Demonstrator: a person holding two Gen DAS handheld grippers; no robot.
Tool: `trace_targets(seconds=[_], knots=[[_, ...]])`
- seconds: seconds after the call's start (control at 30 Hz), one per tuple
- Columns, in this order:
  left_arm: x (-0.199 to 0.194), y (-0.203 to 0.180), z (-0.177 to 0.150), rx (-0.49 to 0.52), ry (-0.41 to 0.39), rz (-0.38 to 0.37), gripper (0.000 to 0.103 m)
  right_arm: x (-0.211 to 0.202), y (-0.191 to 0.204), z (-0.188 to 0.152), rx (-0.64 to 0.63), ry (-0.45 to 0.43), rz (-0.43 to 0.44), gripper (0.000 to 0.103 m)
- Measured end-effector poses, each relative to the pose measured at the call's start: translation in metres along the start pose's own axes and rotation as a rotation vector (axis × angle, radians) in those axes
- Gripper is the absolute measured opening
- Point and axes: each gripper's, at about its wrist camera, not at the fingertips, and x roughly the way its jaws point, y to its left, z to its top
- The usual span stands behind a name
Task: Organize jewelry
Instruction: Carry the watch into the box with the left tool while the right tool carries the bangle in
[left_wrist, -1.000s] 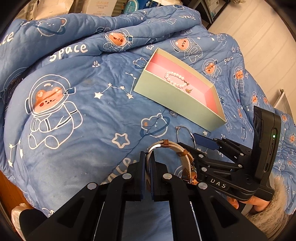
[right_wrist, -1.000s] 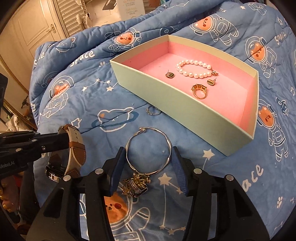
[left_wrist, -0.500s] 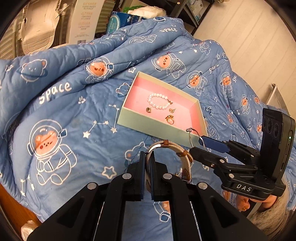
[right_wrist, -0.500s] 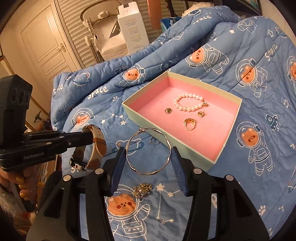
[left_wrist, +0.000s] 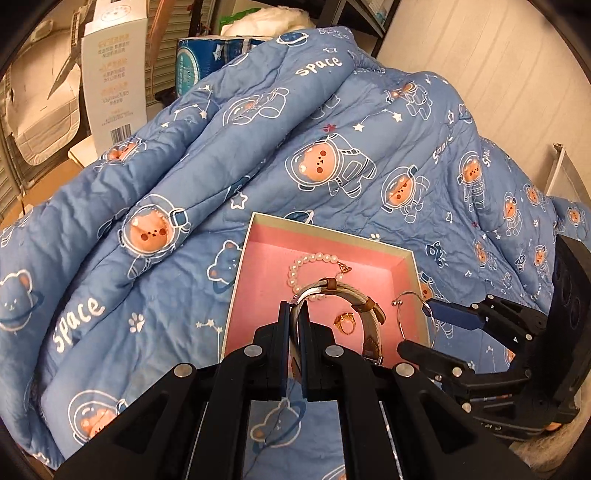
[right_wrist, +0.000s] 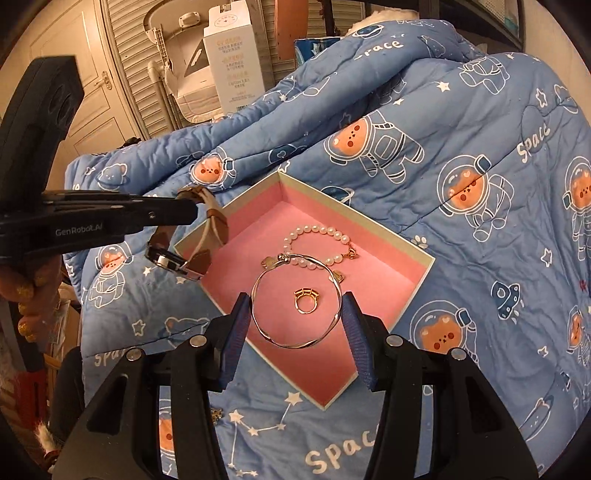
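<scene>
Spreading across both views is the blue quilted bedspread printed with astronaut bears (right_wrist: 424, 155), cushioning everything on the bed; sitting on it is the open pale-green cardboard box with a pink lining (right_wrist: 424, 254), which I judge to be where the jewelry is being gathered; inside are lying a white pearl bracelet (right_wrist: 314, 236), a small gold ring (right_wrist: 306, 300) and two tiny gold pieces, probably earrings, too small to be sure of; the left tongs (left_wrist: 293, 314) are pinching shut on the cream-and-brown leather strap watch (left_wrist: 354, 299), which is dangling over the box's edge, likely for release inside; the right tongs (right_wrist: 295, 317) are bracing the thin silver twisted bangle (right_wrist: 295, 299) across its width above the pink lining, so the hoop is hanging flat; the bangle is partly hiding the pearls; a small gold item on the quilt behind the right tongs is almost wholly concealed.
</scene>
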Motion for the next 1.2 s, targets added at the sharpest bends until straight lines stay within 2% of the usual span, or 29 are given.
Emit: trace_targets(seconds=[0.07,0.27,0.57,0.73,1.13,1.2], knots=[[0.015,-0.003,0.007,0.020,0.026,0.028,0.004,0.009,0.000,0.003,-0.013,0.020,0.003,0.051],[0.050,-0.006,0.022,0.008,0.088,0.019,0.004,0.032,0.001,0.006,-0.037,0.062,0.003,0.051],[0.086,-0.006,0.032,0.000,0.156,0.072,0.004,0.053,-0.003,0.008,-0.038,0.124,-0.013,0.051],[0.098,-0.013,0.028,0.059,0.186,0.119,0.004,0.064,-0.002,0.011,-0.055,0.159,-0.013,0.051],[0.108,-0.004,0.030,0.010,0.203,0.097,0.004,0.082,0.008,0.012,-0.086,0.206,-0.039,0.051],[0.105,-0.003,0.031,0.004,0.195,0.091,0.008,0.084,0.008,0.014,-0.082,0.205,-0.043,0.052]])
